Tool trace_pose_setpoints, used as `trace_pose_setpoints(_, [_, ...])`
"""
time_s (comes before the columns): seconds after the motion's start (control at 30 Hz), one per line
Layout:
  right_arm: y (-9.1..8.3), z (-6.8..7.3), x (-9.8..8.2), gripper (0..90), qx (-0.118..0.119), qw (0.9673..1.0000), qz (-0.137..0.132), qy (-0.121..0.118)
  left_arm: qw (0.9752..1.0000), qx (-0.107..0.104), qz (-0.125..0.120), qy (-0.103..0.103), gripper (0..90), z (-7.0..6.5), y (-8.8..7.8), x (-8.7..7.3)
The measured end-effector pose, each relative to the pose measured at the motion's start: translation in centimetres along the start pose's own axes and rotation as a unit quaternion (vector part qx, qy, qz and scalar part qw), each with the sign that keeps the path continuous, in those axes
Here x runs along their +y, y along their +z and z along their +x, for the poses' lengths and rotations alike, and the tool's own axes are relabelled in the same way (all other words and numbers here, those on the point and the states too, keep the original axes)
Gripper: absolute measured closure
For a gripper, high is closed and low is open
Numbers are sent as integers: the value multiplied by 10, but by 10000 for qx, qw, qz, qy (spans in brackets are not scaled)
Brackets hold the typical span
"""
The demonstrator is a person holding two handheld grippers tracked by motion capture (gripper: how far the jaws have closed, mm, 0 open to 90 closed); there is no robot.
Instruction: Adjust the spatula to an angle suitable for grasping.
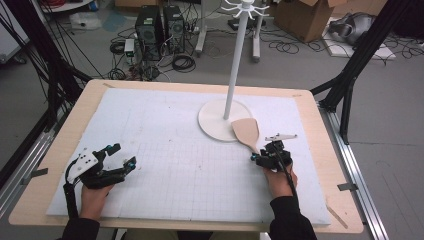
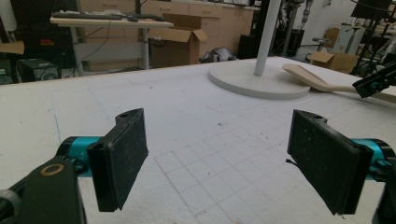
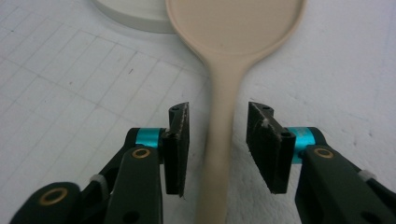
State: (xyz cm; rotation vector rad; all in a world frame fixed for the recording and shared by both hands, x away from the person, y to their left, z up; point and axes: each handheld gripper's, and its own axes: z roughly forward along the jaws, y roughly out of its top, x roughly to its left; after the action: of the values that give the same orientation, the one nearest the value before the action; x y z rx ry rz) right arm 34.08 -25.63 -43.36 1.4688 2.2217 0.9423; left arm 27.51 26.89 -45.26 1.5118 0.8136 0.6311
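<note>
A pale wooden spatula (image 1: 246, 131) lies on the white gridded mat (image 1: 175, 165), its blade resting against the round base of a white hook stand (image 1: 215, 122). My right gripper (image 1: 256, 156) sits at the spatula's handle. In the right gripper view the handle (image 3: 219, 154) runs between the two black pads (image 3: 180, 140), with a narrow gap on each side, so the right gripper (image 3: 218, 135) is open. My left gripper (image 1: 123, 155) rests low at the mat's left side, jaws wide open with nothing between them (image 2: 217, 158). From there the spatula (image 2: 308, 77) lies far off by the stand base (image 2: 252, 81).
The stand's white pole (image 1: 235, 65) rises from the base, with hooks at its top (image 1: 245, 7). The mat covers a wooden table (image 1: 330, 150). Computers, cables and cardboard boxes (image 1: 305, 17) sit on the floor beyond the far edge.
</note>
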Motion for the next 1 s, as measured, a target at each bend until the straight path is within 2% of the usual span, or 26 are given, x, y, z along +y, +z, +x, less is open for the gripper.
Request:
trace_pose_setpoints(0.27, [7,2,6,722,-100,9997,213,11,10000,0,-19,-18,205,0,0,0])
trace_pose_setpoints(0.37, [7,-1,6,732,-47,9997,209,113,10000,-3,-15,-5,207,1,0,0])
trace_pose_setpoints(0.53, [8,2,8,748,-149,9994,285,97,10000,1,-17,-6,207,0,0,0])
trace_pose_setpoints(0.6, [7,2,9,765,-194,9992,322,161,10000,1,-18,-3,208,0,0,0])
trace_pose_setpoints(0.7, [6,3,10,776,-300,9988,396,-29,10000,-3,-20,-24,210,0,0,0])
trace_pose_setpoints(0.8, [5,5,10,778,-307,9983,447,-221,10000,5,-20,-10,214,0,0,0])
trace_pose_setpoints(0.87, [4,5,10,778,-290,9983,436,-237,10000,0,-18,-19,215,0,0,0])
trace_pose_setpoints(0.9, [2,4,10,779,-226,9985,381,-325,10000,6,-22,-10,216,0,0,0])
trace_pose_setpoints(1.0, [-3,2,10,779,-65,9989,304,-343,10000,2,-21,-10,218,0,0,0])
